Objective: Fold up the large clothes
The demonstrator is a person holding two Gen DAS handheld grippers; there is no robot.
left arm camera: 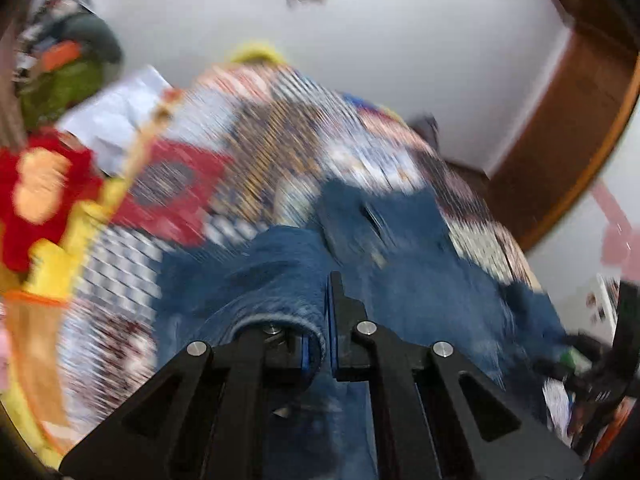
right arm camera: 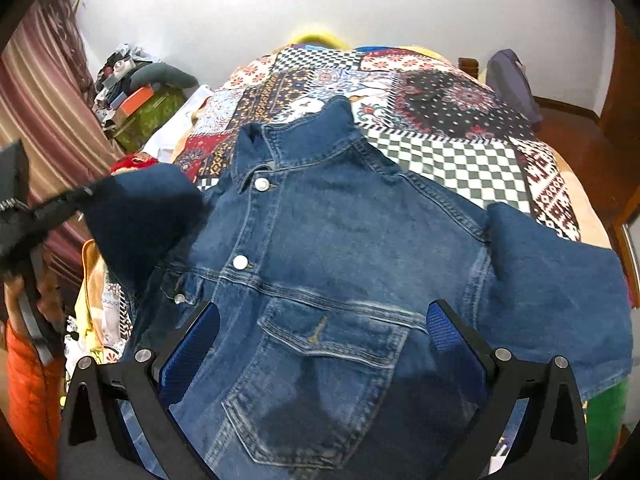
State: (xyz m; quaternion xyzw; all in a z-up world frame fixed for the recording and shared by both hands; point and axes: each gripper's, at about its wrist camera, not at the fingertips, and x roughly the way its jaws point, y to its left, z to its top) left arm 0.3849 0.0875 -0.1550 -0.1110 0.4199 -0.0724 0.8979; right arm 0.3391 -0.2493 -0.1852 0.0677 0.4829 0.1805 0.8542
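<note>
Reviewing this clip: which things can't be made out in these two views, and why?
- Left wrist view: the quilt pattern and the red and yellow item are smeared by motion blur.
- Left wrist view: how much denim the left gripper pinches is hidden by the sleeve draped over one finger.
- Right wrist view: the denim jacket hem is cut off by the bottom edge and the open right gripper.
- Right wrist view: the corner clutter is too small to identify.

My left gripper (left arm camera: pixel 326 320) is clamped tight on a fold of the denim jacket (right arm camera: pixel 328 240), sleeve edge draped over one finger, pointing steeply down. My right gripper (right arm camera: pixel 320 344) hangs above the jacket front, jaws spread wide, pads touching nothing, tilted down too
</note>
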